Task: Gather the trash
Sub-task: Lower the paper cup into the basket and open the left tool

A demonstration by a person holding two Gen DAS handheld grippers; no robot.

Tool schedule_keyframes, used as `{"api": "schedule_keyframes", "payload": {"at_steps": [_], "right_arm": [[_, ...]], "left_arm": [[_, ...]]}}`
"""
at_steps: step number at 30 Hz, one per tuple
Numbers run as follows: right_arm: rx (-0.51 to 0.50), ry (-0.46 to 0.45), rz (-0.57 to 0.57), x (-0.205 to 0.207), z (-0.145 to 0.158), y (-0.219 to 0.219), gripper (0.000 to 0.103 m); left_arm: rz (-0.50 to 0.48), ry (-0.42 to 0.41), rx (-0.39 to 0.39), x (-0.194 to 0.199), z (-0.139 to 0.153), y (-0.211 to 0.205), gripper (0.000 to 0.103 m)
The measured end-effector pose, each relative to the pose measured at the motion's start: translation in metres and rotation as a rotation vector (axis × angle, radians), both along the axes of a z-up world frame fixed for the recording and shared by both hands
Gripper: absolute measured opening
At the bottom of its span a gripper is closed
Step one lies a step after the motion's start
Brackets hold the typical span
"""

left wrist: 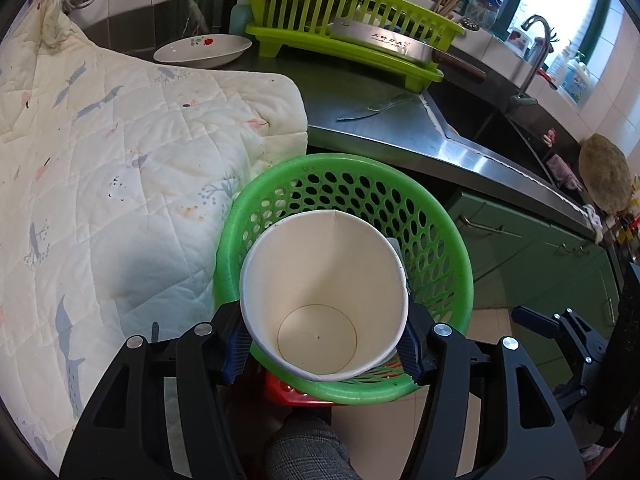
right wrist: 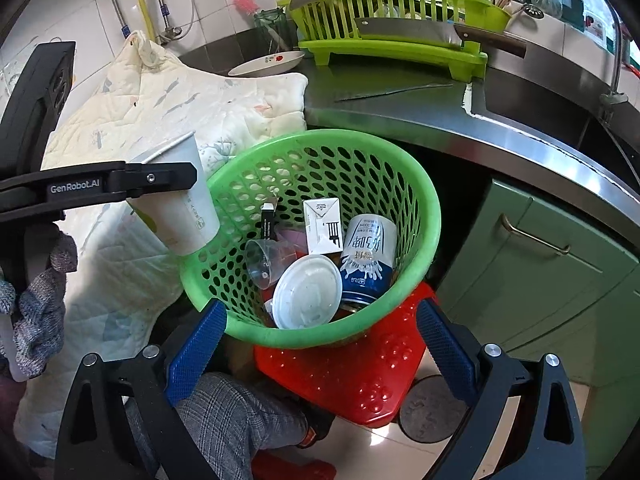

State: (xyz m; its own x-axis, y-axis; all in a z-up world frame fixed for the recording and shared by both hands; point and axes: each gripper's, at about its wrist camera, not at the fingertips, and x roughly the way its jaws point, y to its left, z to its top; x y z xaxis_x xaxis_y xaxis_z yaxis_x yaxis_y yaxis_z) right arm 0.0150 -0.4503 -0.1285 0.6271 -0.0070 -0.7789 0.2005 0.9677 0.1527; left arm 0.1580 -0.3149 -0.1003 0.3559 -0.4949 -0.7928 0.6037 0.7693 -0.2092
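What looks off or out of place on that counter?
A serrated knife lies loose on the steel counter near the sink, not in the dish rack. A cleaver rests across the rack's front. The quilted cloth shows brownish stains.

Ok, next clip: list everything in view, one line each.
paper cup: 1, white, in left gripper over the bin
waste basket: 1, green, on red stool
red stool: 1, on the floor
milk can: 1, blue-white, in basket
carton: 1, white, in basket
lid: 1, white, in basket
clear cup: 1, in basket
quilt: 1, cream, left
dish rack: 1, lime, counter
cleaver: 1, on rack
knife: 1, counter
plate: 1, white, counter
left gripper: shut on cup
right gripper: open, empty
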Motion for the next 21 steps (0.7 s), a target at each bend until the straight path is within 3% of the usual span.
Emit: {"api": "schedule_keyframes", "payload": {"at_steps": [4,7,14,21], "right_arm": [[0.009,-0.005,-0.001,0.000,0.001,0.002,0.093],[0.007,-0.005,-0.001,-0.001,0.001,0.006,0.093],[0.012,-0.001,-0.003,-0.003,0.000,0.009,0.093],[0.010,-0.010,-0.002,-0.004,0.005,0.015,0.093]], "left_arm": [[-0.007,0.003,-0.005,0.000,-0.002,-0.001,0.062],[-0.009,0.012,-0.010,0.000,-0.004,-0.002,0.070],[0.003,0.039,-0.033,0.003,-0.006,0.004,0.072],[0.001,0.015,-0.033,-0.005,0.003,0.014,0.075]]}}
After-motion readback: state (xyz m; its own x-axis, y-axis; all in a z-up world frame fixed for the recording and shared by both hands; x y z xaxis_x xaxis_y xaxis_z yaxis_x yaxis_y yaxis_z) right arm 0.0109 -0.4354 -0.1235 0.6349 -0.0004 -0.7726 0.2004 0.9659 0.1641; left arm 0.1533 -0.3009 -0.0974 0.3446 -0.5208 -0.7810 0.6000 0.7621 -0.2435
